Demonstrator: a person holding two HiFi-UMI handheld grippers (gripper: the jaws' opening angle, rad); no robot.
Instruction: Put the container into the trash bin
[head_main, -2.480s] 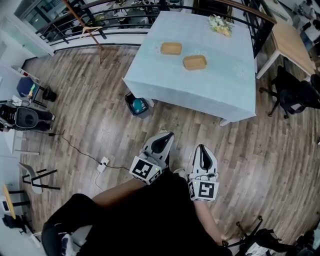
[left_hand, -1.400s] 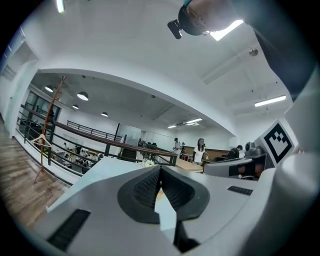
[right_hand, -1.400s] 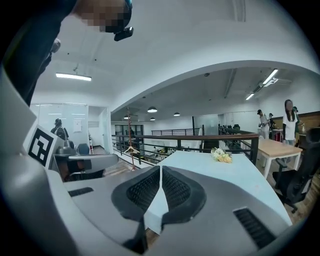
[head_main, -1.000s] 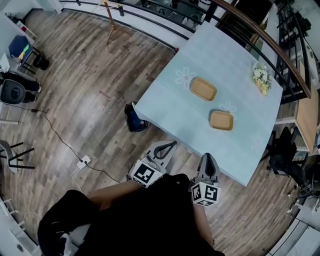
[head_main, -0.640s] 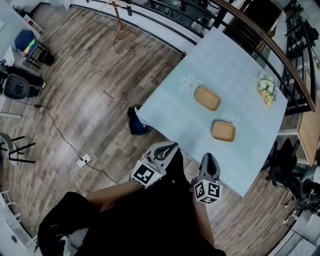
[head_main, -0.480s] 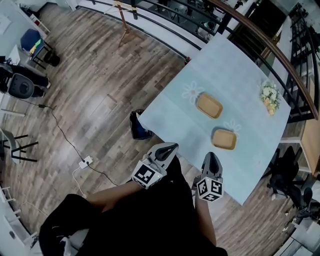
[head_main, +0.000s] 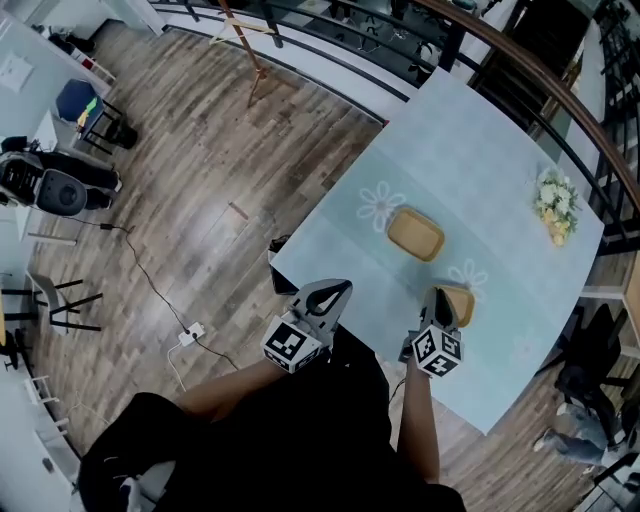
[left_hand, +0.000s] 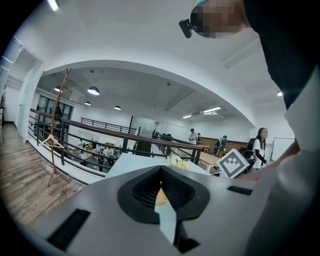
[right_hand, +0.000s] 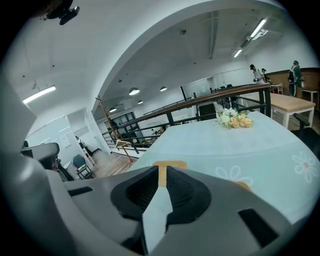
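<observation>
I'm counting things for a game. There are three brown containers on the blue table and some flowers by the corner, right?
Not quite. The head view shows two brown containers on the blue table, not three: the farther container and the nearer container, partly behind the right gripper. The flowers are by the corner, as you said.

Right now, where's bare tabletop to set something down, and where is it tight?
Free: the wide cloth stretch beyond the far container, up to the table edge by the railing, and the strip between the containers and the flowers. Tight: the near edge, where the right gripper overlaps the near container.
</observation>
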